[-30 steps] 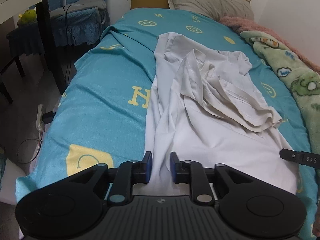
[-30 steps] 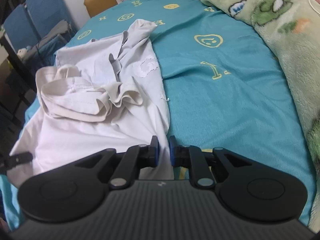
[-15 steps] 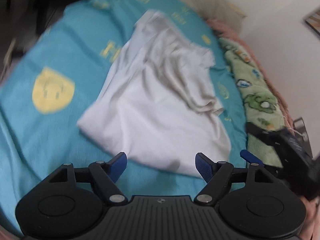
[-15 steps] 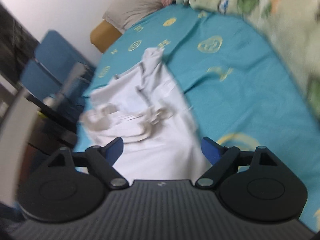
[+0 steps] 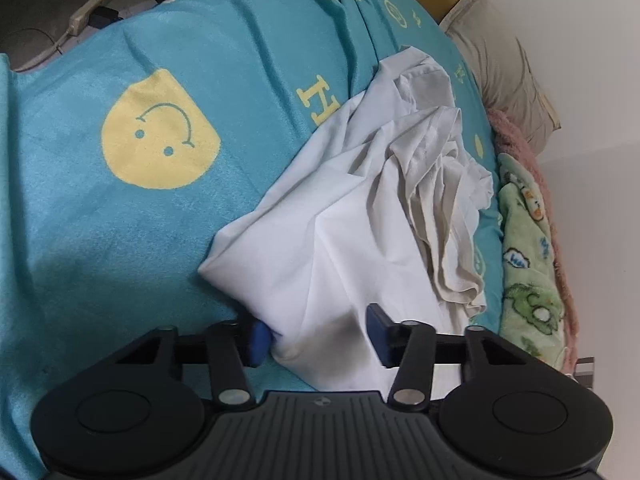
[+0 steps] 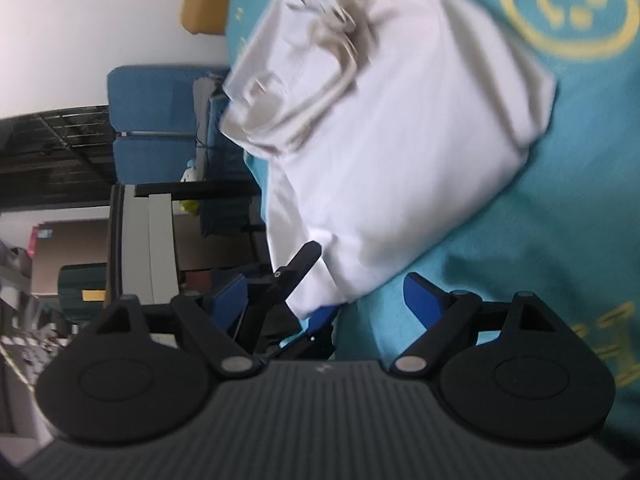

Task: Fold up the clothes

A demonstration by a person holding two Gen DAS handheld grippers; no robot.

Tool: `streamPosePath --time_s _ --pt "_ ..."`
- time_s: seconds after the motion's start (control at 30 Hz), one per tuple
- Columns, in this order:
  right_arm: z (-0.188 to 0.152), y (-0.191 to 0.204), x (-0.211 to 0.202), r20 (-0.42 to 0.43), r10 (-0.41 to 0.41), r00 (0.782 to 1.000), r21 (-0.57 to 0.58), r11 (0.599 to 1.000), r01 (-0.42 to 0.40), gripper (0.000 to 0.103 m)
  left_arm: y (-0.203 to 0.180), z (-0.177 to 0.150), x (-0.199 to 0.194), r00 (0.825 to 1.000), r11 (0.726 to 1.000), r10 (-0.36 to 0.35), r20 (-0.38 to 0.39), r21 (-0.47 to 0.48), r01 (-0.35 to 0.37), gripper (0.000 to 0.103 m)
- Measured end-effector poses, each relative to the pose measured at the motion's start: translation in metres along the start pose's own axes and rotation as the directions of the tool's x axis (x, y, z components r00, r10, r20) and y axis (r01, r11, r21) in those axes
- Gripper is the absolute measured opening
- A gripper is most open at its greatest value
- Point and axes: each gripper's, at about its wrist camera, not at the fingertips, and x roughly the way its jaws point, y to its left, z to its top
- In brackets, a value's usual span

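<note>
Nearest, at the near hem of the white garment [image 5: 360,240]: left gripper [image 5: 320,336] straddling a bunched fold, jaws just drawn partway in, cloth between them but not yet pinched. Left pad [image 5: 259,340] touching the cloth edge, the other resting over it, a gap remaining. Finish the closing on the hem alone. Keep clear of the teal sheet [image 5: 120,240] beneath, or risk lifting the bedding too. Take both layers of the fold rather than one, for a hold less likely to slip or twist.

Right gripper [image 6: 326,298]: spread wide, just opened, holding nothing, aimed at the same near end of the garment, with the left gripper showing through its gap. Shift along the hem to the other corner before closing, for a matching hold well apart from the left one. Then lift evenly and shake flat. Deal first with the cream garment [image 5: 440,200] crumpled on top toward the far right — probably no clean fold possible with it heaped there.

Counted, near to far:
- two grippers
- two garments, white below and cream above, touching
- one teal sheet
- one green blanket [image 5: 528,272] along the right edge, with one pink throw [image 5: 516,140] just beside it
- one grey pillow [image 5: 504,64] at the far end
</note>
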Motion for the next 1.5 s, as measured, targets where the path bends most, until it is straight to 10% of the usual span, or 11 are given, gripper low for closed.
streamPosePath --time_s 0.13,0.5,0.63,0.77,0.97,1.5 --pt "-0.001 -0.010 0.009 -0.006 -0.017 1.000 0.049 0.999 0.017 0.088 0.009 0.002 -0.001 1.000 0.998 0.012 0.008 -0.056 -0.012 0.014" --pt "0.022 -0.030 -0.026 0.277 -0.052 0.959 0.158 0.987 0.008 0.083 0.014 0.007 -0.026 0.992 0.985 -0.111 0.052 -0.124 0.117 0.013" --pt "0.022 -0.026 -0.028 0.311 -0.123 0.943 0.132 0.988 0.085 0.060 0.018 0.005 -0.007 0.997 0.989 -0.068 -0.035 -0.137 0.062 0.045" --pt "0.023 -0.024 -0.029 0.322 -0.184 0.929 0.101 0.982 0.159 0.031 0.016 0.004 -0.004 0.997 0.991 -0.063 -0.047 -0.123 0.057 0.046" --pt "0.027 -0.011 -0.030 0.339 -0.156 0.928 0.003 0.986 0.164 0.014 0.022 0.016 -0.014 0.996 0.982 -0.070 0.051 -0.170 0.078 0.013" --pt "0.019 0.082 -0.085 0.377 -0.005 0.926 -0.218 0.972 0.093 0.012 -0.064 0.018 -0.112 0.928 0.956 -0.282 0.244 0.154 0.251 0.006"
